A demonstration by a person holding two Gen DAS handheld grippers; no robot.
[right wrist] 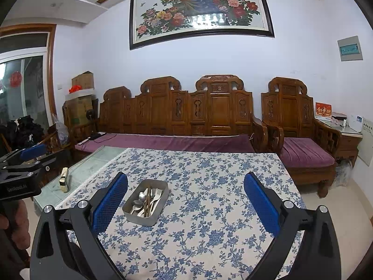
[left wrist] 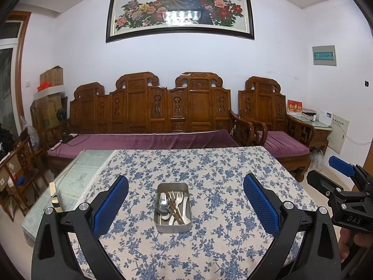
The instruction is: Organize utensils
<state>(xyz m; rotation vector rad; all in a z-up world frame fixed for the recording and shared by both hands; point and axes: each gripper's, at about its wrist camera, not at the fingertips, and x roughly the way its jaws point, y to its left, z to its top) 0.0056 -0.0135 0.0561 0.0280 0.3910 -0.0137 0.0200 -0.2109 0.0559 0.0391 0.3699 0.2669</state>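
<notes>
Two grippers, left gripper and right gripper, gape wide, empty; utensil tin lies ahead between the left jaws, well apart

At the centre of the frame a metal tin sits on the blue-flowered tablecloth, holding a fork, spoons and what look like brown chopsticks. The left gripper frames it from below, blue pads spread wide apart. At the right edge, the right gripper pokes in.
</notes>
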